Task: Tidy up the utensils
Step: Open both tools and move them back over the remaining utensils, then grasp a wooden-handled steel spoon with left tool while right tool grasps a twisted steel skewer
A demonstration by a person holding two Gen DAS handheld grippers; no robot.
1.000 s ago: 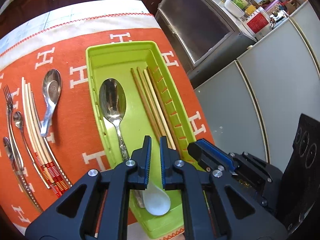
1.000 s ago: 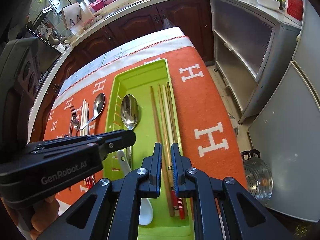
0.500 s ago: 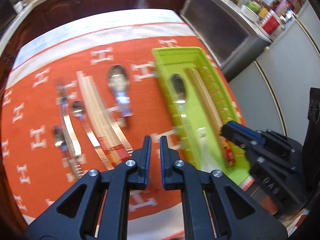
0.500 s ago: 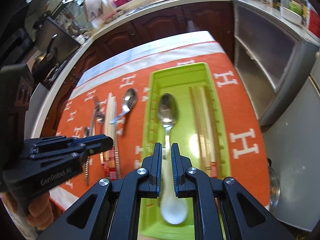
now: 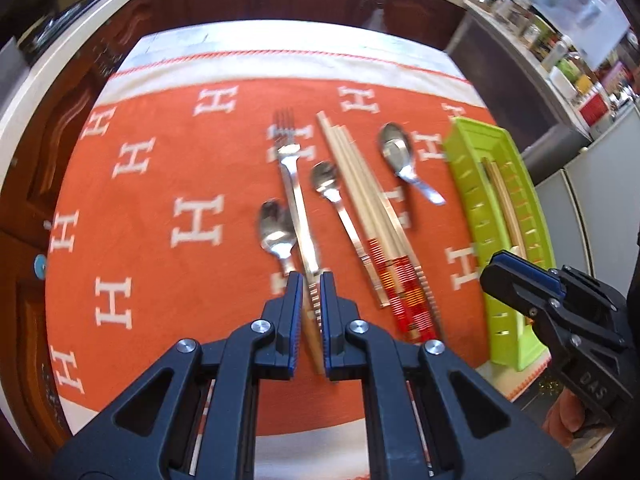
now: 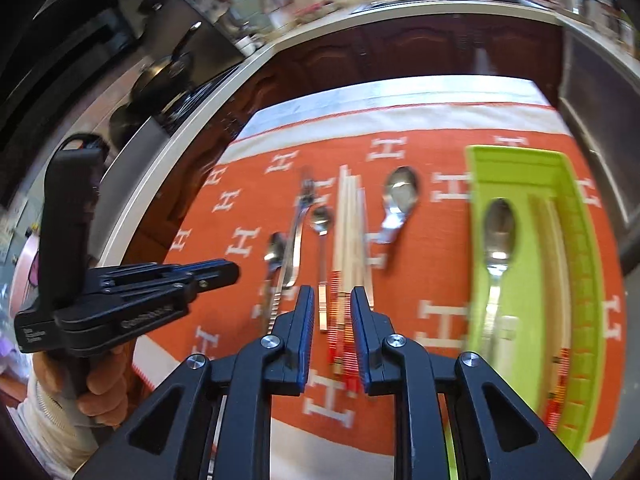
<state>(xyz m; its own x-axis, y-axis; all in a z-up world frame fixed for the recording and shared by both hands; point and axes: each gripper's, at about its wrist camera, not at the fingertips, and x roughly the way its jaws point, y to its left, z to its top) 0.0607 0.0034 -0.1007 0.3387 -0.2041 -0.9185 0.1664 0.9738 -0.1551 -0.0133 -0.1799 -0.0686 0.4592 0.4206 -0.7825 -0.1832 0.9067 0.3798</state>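
The sorting is judged to be partly done. In the green tray (image 6: 520, 164), at the right of the orange cloth (image 5: 168, 168), a large spoon (image 6: 498, 236) is laid lengthwise near the tray's left wall, with something white just below it that is too blurred to be named. A set of chopsticks (image 6: 554, 248) is laid along the tray's slotted right wall, the red-banded ends toward the near edge.

Six pieces are left loose on the cloth, well to the left of the tray. From left to right these are a small spoon (image 5: 276, 232), a fork (image 5: 294, 184), a second small spoon (image 5: 328, 184), a bundle of pale chopsticks (image 5: 360, 184) with red-striped near ends, and a short, wide spoon (image 5: 398, 152) nearest the tray. All are laid roughly parallel, handles toward the near edge.

The left gripper (image 5: 308, 292) is clenched and nothing is held in it; it is poised over the near end of the fork handle. The right gripper (image 6: 332, 312) has just been opening, and its jaws are parted slightly above the striped ends of the loose chopsticks, which are not gripped. Those chopsticks are judged likely to be picked up next.
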